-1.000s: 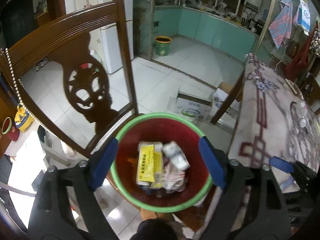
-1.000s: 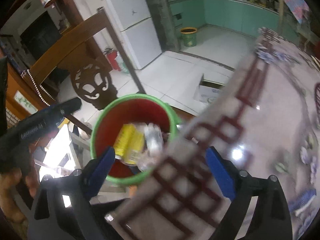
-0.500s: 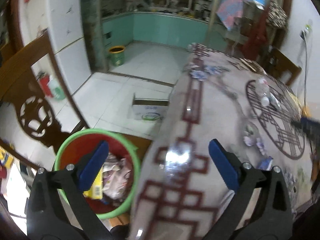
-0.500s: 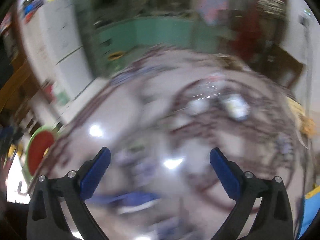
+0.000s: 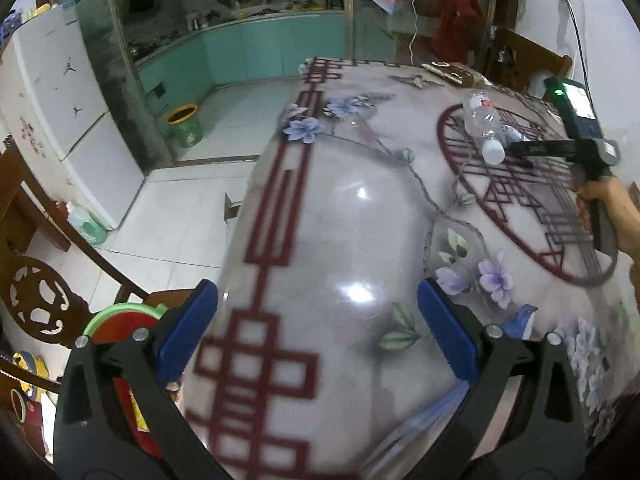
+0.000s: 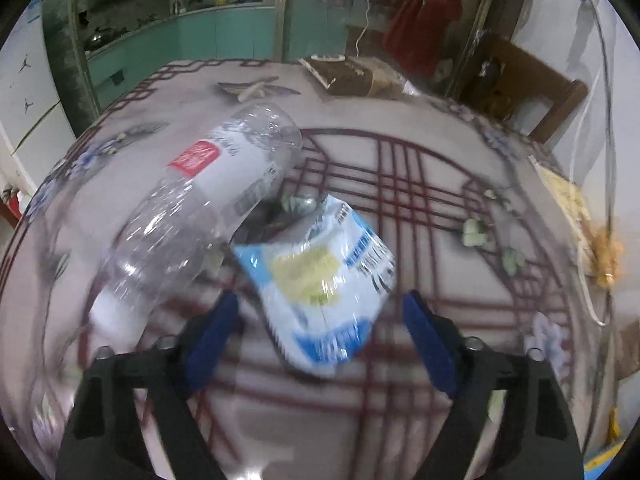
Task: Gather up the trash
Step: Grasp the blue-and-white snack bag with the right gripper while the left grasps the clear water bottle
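the right gripper point(image 6: 316, 328) hangs wide open over the tabletop point(image 6: 460, 216), its blue fingertips point(image 6: 426, 338) flanking a crumpled blue-white wrapper point(image 6: 326, 280) beside a clear bottle point(image 6: 208, 208) lying mid-table.

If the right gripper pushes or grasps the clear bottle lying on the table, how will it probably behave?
The bottle looks empty, so it is probably very light. It lies on its side on the glossy table, so a push would likely roll or slide it. Its thin ribbed wall may buckle under the open right gripper, and its smooth plastic could slip.
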{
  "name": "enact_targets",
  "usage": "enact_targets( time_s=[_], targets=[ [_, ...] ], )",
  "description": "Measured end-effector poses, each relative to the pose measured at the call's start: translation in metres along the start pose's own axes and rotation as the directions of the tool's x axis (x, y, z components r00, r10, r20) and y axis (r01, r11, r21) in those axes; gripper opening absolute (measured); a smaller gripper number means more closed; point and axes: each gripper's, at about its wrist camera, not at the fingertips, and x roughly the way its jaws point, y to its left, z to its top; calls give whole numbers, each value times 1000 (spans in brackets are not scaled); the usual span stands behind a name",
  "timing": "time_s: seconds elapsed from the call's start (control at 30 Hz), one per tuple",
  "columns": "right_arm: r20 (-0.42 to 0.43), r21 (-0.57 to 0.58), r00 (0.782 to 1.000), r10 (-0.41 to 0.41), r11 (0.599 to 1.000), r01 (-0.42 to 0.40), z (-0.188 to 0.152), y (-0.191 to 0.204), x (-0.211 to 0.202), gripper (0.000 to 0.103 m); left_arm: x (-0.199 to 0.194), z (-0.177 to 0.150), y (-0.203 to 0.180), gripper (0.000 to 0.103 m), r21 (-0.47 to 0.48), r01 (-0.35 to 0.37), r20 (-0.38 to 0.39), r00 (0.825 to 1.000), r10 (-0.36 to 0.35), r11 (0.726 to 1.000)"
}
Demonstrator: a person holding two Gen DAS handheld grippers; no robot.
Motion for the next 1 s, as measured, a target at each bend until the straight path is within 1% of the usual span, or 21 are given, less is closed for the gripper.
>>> enact_targets(
  time_s=[0.03,0.07,0.1,0.13,0.2,0.27,0.3,0.4,0.43,0.47,0.53,0.6,0.63,0.7,0.77,0.9,1.0],
  targets=[
    [-12,8,1000,6,1000,-6,2,-1,7,48,1,2,-2,98,-5,12,3,1000,-12,1000],
    [-16,14,1000,11,1000,-11,4,-3,11,42,0,3,-4,98,-8,21,6,1000,-21,1000],
    [-3,15,1000,8,1000,-8,4,-3,9,34,0,5,-7,98,-10,32,12,999,-32,999],
    [18,10,1000,24,1000,-24,3,-3,4,13,0,6,-10,98,-9,41,16,999,-41,999],
    [19,2,998,61,998,-61,-2,-2,-8,12,0,7,-18,98,-4,61,20,998,-61,998],
    [34,11,991,131,991,-132,-16,-6,-32,7,2,8,-27,98,-5,87,4,996,-87,996],
    [35,-1,989,146,989,-146,-23,-7,-42,6,3,10,-32,98,-12,113,-2,994,-113,994],
    [31,-25,984,176,984,-175,-57,-12,-86,6,3,15,-52,98,-12,154,15,988,-154,988],
    [25,-4,981,194,981,-194,-70,-17,-102,6,6,17,-59,98,2,154,16,988,-155,988],
    [14,33,973,232,972,-232,-85,-22,-117,6,10,21,-69,98,24,155,8,988,-155,988],
    [21,126,948,318,940,-318,-113,-33,-142,6,20,32,-89,98,53,170,1,985,-170,984],
    [45,177,933,357,916,-359,-133,-37,-157,6,39,54,-114,98,58,181,4,983,-182,982],
    [47,184,933,356,915,-358,-139,-36,-159,6,51,67,-125,98,54,186,-2,983,-186,981],
    [35,174,934,355,918,-356,-140,-33,-157,6,73,93,-150,98,46,186,-11,982,-186,981],
    [46,191,930,365,911,-367,-137,-35,-157,7,90,114,-174,98,63,170,-4,985,-170,983],
    [77,243,906,416,874,-421,-129,-45,-156,9,126,152,-218,98,147,100,9,995,-103,984],
    [88,241,907,412,875,-421,-125,-48,-160,9,154,172,-240,98,164,64,-17,998,-62,984]
  ],
)
